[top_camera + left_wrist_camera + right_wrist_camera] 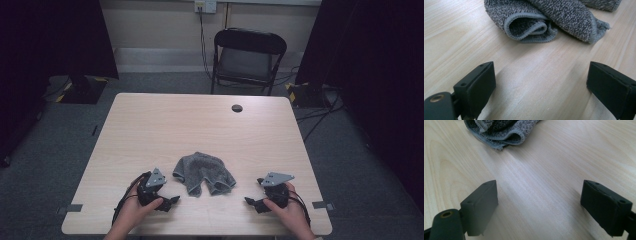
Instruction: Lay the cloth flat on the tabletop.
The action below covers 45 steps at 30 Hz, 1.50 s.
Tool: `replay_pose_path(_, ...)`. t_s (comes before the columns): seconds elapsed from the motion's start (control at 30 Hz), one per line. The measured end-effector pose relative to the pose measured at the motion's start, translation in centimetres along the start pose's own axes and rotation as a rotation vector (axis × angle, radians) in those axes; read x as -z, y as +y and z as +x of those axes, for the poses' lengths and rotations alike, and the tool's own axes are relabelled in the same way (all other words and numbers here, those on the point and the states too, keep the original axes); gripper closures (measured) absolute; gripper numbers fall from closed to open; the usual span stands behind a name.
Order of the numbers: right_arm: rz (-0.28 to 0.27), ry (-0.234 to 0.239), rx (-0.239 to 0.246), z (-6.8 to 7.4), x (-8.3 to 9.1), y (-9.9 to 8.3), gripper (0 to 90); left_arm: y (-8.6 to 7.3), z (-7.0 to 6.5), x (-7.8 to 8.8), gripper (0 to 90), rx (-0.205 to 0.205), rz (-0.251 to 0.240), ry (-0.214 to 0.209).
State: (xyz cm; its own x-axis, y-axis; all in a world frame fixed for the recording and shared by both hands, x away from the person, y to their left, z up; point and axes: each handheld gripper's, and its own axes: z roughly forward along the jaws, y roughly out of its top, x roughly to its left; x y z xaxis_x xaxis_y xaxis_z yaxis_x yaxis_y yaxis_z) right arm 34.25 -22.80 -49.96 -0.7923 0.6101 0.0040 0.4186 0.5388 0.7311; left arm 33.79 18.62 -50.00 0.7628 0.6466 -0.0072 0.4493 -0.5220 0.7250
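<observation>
While both hands rest on the near part of the table [150,125], a crumpled grey towel [204,173] lies between them, slightly farther in, touching neither tool. The left gripper [172,201] sits near the left of the towel, low over the wood, its fingers [477,86] spread wide with nothing but bare table between them. In the left gripper view the towel [554,20] lies just ahead, a rolled hem edge facing the camera. The right gripper [250,202] sits near the right of the towel, likewise low, its fingers [482,205] spread wide and empty. In the right gripper view the towel [499,131] lies ahead toward the upper left, apart from the fingers. At the far side stands a black folding chair [248,57], and a round dark grommet [237,108] is set in the table near its far edge.
</observation>
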Motion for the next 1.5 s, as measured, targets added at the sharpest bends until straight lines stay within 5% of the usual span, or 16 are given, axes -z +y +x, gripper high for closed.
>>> replay_pose_path(0.33,0.0,0.0,-0.003,0.1,0.0,0.0,13.6,-0.1,-0.4,0.2,10.8,0.008,-0.008,0.003)
replay_pose_path(0.47,0.002,0.003,-0.007,0.4,0.0,0.2,15.2,0.0,-1.1,0.2,15.3,-0.012,-0.017,-0.058)
replay_pose_path(0.53,-0.002,0.012,0.003,0.5,0.0,0.4,16.0,0.4,-1.6,0.3,15.2,-0.048,-0.016,-0.05)
replay_pose_path(0.6,-0.026,0.031,0.003,0.9,0.1,1.0,20.2,1.0,-2.1,0.4,15.6,-0.029,-0.044,-0.082)
replay_pose_path(0.77,-0.073,0.078,-0.034,1.5,0.0,2.1,29.3,1.4,-2.8,0.3,22.8,-0.066,-0.04,-0.097)
replay_pose_path(0.83,-0.072,0.105,-0.01,1.8,-0.2,2.4,40.5,1.6,-3.1,-0.1,25.1,-0.072,-0.04,-0.104)
replay_pose_path(1.17,-0.113,0.114,-0.007,2.4,-0.8,3.6,52.5,2.3,-3.2,-0.8,43.3,-0.069,-0.058,-0.095)
replay_pose_path(1.5,-0.123,0.162,-0.019,2.5,-0.9,3.8,65.8,2.4,-3.0,-1.3,51.1,-0.052,-0.05,-0.093)
